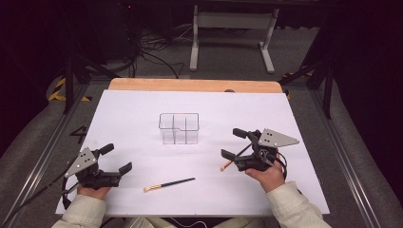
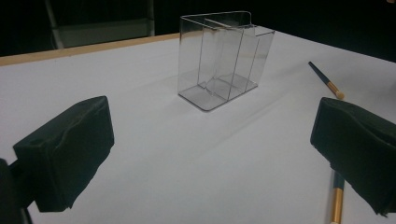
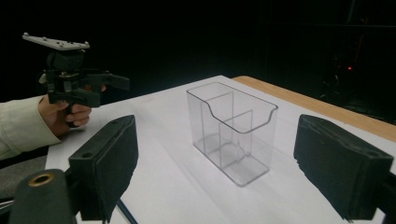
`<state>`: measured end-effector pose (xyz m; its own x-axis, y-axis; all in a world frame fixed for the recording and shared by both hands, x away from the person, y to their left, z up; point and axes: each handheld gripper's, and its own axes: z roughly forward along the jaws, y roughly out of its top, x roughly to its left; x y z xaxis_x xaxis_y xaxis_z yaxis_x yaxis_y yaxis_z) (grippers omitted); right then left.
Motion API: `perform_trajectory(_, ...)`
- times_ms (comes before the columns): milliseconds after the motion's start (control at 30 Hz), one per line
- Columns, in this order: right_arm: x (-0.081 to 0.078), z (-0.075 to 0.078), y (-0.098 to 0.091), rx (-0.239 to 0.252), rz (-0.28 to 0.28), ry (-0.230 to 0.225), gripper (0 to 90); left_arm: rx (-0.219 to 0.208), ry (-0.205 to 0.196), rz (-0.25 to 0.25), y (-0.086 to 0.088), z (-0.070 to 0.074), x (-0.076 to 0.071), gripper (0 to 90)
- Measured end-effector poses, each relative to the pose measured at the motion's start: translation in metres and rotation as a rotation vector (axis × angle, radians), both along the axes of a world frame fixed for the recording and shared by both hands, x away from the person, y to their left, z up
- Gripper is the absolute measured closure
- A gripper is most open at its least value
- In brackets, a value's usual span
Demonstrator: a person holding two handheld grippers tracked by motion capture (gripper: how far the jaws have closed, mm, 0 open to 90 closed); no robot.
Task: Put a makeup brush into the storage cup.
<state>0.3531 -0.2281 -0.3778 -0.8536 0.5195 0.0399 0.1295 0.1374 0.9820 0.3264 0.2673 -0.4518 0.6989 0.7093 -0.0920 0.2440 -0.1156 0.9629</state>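
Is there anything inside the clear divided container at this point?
No. The clear container stands upright with its compartments empty; its bare floor and the white table show through the walls. Both brushes lie outside it: one near the front edge, another under the right claw.

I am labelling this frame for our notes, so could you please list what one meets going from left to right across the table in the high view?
left gripper → brush lying on the table → clear divided organizer → second brush → right gripper, jaws apart.
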Motion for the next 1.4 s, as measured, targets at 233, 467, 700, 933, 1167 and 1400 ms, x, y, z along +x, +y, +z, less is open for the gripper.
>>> perform_trajectory(233, 0.002, 0.006, 0.017, 0.002, 0.041, 0.004, 13.9, 0.006, 0.002, -0.001, -0.001, -0.001, -0.002, 0.1)
perform_trajectory(467, 0.005, 0.012, 0.032, -0.098, 0.071, 0.012, 18.9, 0.006, 0.001, -0.002, -0.001, -0.001, -0.002, 0.1)
perform_trajectory(700, 0.009, 0.014, 0.049, -0.233, 0.120, 0.083, 22.9, 0.007, 0.002, -0.007, -0.001, -0.002, -0.002, 0.0)
perform_trajectory(933, 0.010, 0.023, 0.070, -0.355, 0.143, 0.060, 22.8, 0.008, -0.005, -0.027, -0.002, -0.003, -0.001, 0.0)
perform_trajectory(1167, 0.012, 0.025, 0.093, -0.483, 0.195, 0.078, 22.8, 0.002, -0.015, -0.015, 0.000, -0.002, -0.002, 0.0)
perform_trajectory(1400, 0.011, 0.028, 0.115, -0.603, 0.243, 0.087, 23.4, -0.002, -0.026, -0.007, 0.000, -0.001, -0.002, 0.0)
